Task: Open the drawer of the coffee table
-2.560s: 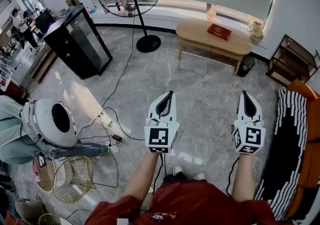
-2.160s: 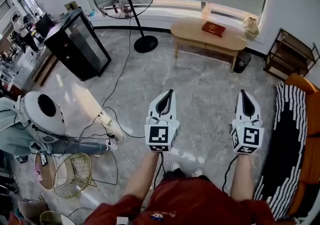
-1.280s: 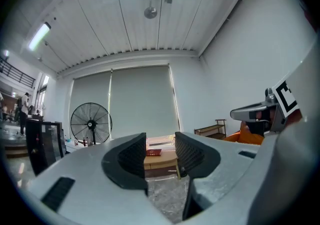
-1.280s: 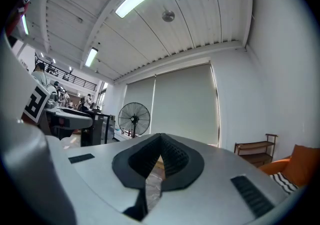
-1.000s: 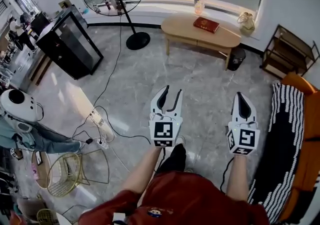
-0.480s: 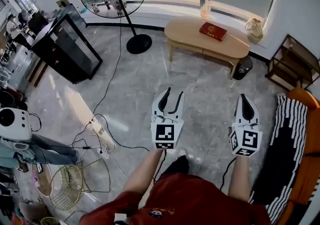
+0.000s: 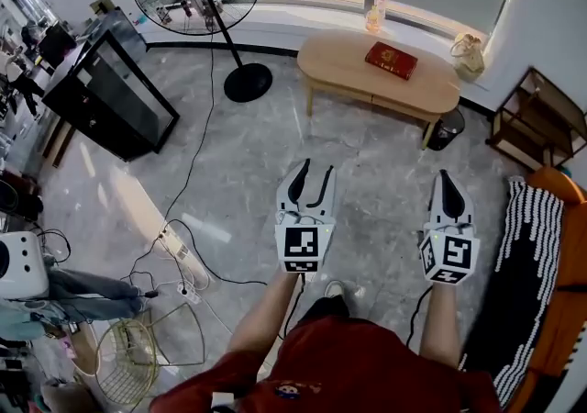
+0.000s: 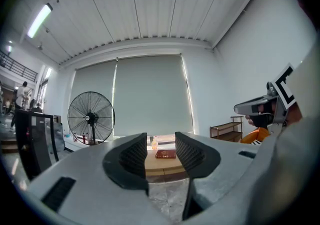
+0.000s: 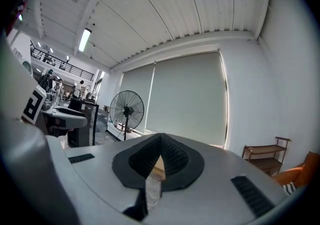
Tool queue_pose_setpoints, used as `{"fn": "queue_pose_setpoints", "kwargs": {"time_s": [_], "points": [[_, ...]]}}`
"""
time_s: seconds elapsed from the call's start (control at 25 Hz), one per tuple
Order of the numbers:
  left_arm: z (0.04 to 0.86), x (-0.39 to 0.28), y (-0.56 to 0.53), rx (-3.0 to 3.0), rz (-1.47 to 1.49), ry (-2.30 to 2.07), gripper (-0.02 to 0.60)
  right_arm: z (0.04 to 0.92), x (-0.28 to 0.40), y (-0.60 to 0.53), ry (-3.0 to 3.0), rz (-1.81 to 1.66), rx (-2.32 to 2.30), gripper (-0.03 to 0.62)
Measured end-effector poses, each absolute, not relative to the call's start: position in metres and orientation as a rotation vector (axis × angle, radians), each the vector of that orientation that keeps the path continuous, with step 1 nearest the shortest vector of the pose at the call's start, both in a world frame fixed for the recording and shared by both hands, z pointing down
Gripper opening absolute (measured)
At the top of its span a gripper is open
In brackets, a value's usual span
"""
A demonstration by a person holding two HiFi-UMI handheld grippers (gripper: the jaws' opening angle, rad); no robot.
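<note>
Head view
- table point(image 7: 339, 58): far across the floor by the window, well apart from both grippers
- drawer: presumably in the near apron point(image 7: 367, 97); its front and any handle are too small to pick out
- book point(image 7: 392, 60): lies on the tabletop, right of centre
- left gripper point(image 7: 316, 168): held level over bare floor, jaws spread, nothing between them
- right gripper point(image 7: 447, 175): level beside it, tips together, empty
- cable point(image 7: 197, 163): trails over the floor to the left, off the straight line to the table

Left gripper view
- jaws: released and apart; only the distant table and book show through the gap
- aim: the gap frames the table's middle, so this gripper looks lined up for the pull

Right gripper view
- jaws: clenched, pads meeting at the tip, holding nothing; a sliver of table shows below them
- fan point(image 9: 126, 110): stands to the left, clear of the approach

Step in hand
- stage: approach; the drawer is not yet reached
- doing it well: close in square to the apron, drop to drawer height, and find the handle or lower edge before committing
- grip: keep the left jaws spread until they straddle the handle, then clench
- pull: straight back along the drawer's run, level, so it does not bind
- risk: a hard tug could shift the table or slide the book
</note>
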State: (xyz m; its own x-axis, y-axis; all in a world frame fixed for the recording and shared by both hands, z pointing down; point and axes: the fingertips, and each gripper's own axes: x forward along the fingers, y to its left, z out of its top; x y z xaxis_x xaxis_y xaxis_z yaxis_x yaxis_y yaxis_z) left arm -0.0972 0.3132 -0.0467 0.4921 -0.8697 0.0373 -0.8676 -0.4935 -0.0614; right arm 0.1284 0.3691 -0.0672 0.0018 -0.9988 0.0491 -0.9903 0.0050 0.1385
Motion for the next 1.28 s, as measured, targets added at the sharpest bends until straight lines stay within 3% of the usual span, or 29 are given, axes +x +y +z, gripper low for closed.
{"fn": "queue_pose_setpoints", "kwargs": {"time_s": [0.76, 1.28], "points": [[-0.041, -0.086, 0.232, -2.662, -0.095, 1.545, 0.168, -0.059, 0.141, 0.288, -2.150, -0.126, 2.149, -0.003], [-0.048, 0.034, 0.097, -2.657, -0.137, 1.534, 0.168, -0.059, 0.251, 0.146, -2.177, -0.102, 2.118, -0.003]]}}
